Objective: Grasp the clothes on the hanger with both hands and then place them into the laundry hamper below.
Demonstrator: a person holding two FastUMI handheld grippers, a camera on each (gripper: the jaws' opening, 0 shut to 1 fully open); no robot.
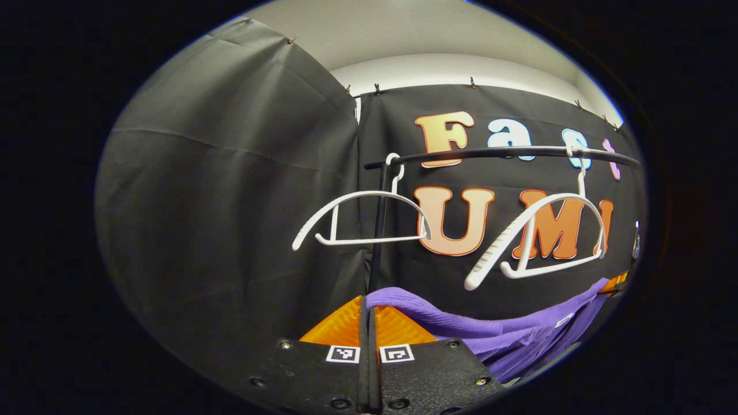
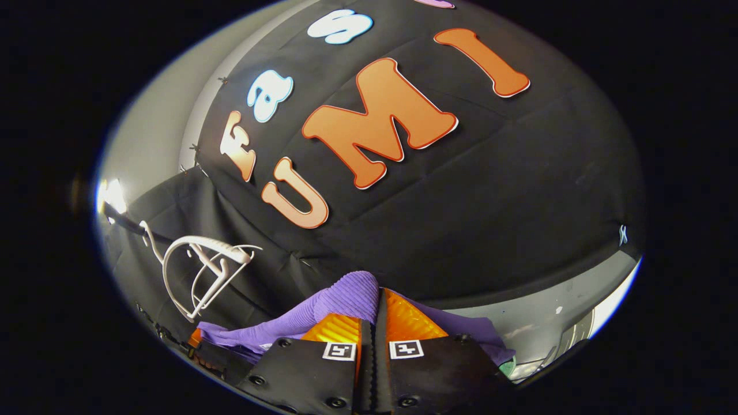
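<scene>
A purple garment (image 1: 496, 334) hangs stretched between both grippers, off the hangers. My left gripper (image 1: 368, 306) is shut on one end of it, and the cloth bunches at the fingertips and runs right toward the other gripper (image 1: 616, 282) at the far edge. In the right gripper view, my right gripper (image 2: 378, 301) is shut on a fold of the purple garment (image 2: 346, 297), which drapes down to the left where the other gripper (image 2: 199, 341) holds it. Two white hangers (image 1: 360, 222) (image 1: 539, 239) hang bare on the black rail (image 1: 507, 153).
The rail's black upright post (image 1: 377, 230) stands just beyond my left fingertips. In the right gripper view the white hangers (image 2: 202, 271) sit at the lower left on the rail (image 2: 124, 222). A pale wall and floor strip (image 2: 548, 314) shows at the lower right.
</scene>
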